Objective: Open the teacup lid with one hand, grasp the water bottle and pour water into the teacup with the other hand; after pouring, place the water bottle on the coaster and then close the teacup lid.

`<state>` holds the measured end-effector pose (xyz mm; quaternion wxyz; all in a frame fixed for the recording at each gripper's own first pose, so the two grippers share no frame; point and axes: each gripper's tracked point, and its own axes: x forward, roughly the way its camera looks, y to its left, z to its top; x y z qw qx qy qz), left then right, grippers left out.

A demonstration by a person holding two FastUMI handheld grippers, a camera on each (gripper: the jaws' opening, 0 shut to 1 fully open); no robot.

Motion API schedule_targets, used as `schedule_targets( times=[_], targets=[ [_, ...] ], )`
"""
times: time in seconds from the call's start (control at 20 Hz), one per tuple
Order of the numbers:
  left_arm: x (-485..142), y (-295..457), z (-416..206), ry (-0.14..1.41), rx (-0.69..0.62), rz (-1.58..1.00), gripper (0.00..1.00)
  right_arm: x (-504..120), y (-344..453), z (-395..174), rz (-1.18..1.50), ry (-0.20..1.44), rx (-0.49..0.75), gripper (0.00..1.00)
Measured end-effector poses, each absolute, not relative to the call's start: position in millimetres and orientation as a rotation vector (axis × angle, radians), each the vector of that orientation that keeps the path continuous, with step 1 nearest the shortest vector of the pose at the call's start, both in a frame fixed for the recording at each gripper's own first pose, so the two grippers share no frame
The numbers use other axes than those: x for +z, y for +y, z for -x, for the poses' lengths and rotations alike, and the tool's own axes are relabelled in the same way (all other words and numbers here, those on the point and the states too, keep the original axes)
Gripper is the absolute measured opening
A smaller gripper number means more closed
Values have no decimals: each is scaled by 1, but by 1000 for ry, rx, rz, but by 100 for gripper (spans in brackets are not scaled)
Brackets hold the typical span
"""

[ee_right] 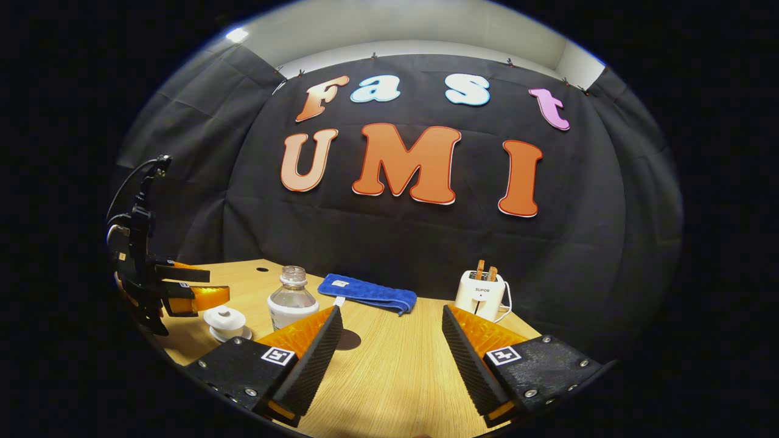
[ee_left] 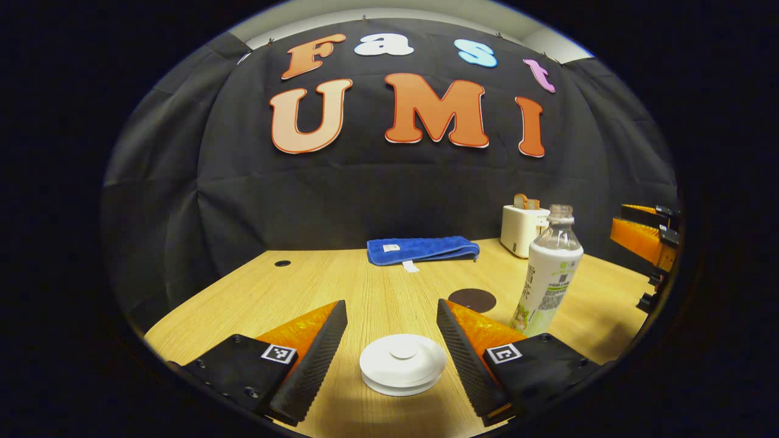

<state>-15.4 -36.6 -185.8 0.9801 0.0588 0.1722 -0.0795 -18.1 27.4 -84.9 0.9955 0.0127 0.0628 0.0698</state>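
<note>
The white teacup with its knobbed lid [ee_left: 402,359] stands on the wooden table, between the spread fingers of my left gripper [ee_left: 391,316], which is open and not touching it. Just right of it stands the uncapped water bottle [ee_left: 549,272] with a white and green label, and behind it lies the dark round coaster [ee_left: 471,298]. In the right gripper view my right gripper [ee_right: 391,322] is open above bare table; the bottle [ee_right: 291,302], the teacup [ee_right: 225,322] and a sliver of the coaster [ee_right: 349,339] lie to its left, with the left gripper [ee_right: 188,286] over the cup.
A folded blue towel [ee_left: 421,249] lies at the back of the table [ee_left: 341,286]. A white toaster [ee_left: 522,228] with bread in it stands at the back right. A small cable hole [ee_left: 282,263] is at the back left. The right gripper's body [ee_left: 646,240] shows at the right edge.
</note>
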Motion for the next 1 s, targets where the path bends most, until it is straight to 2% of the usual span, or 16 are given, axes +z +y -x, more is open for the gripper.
schedule_targets(
  times=[0.05,0.25,0.3,0.4,0.45,0.55,0.65,0.7,0.75,0.95,1.0],
  targets=[
    [-194,-38,16,365,-164,-136,98,-87,29,18,-22,130,143,98],
    [-216,-42,17,430,-189,-194,88,-95,32,18,-20,146,153,98],
    [-220,-42,18,441,-191,-202,77,-96,33,19,-19,149,157,98],
    [-227,-40,17,457,-181,-216,78,-98,33,19,-19,156,157,98],
    [-230,-39,17,467,-180,-223,75,-97,33,19,-20,154,156,97],
    [-231,-43,17,471,-196,-226,57,-99,33,19,-19,156,160,97],
    [-231,-44,18,473,-199,-237,54,-99,34,18,-16,157,161,97],
    [-231,-43,13,463,-193,-241,43,-100,35,18,-15,158,164,97],
    [-230,-43,16,470,-198,-241,39,-101,38,18,-15,159,172,97],
    [-224,-38,13,445,-186,-219,36,-100,53,20,-12,155,218,97],
    [-222,-37,13,439,-181,-214,30,-102,58,21,-12,156,234,97]
  ],
)
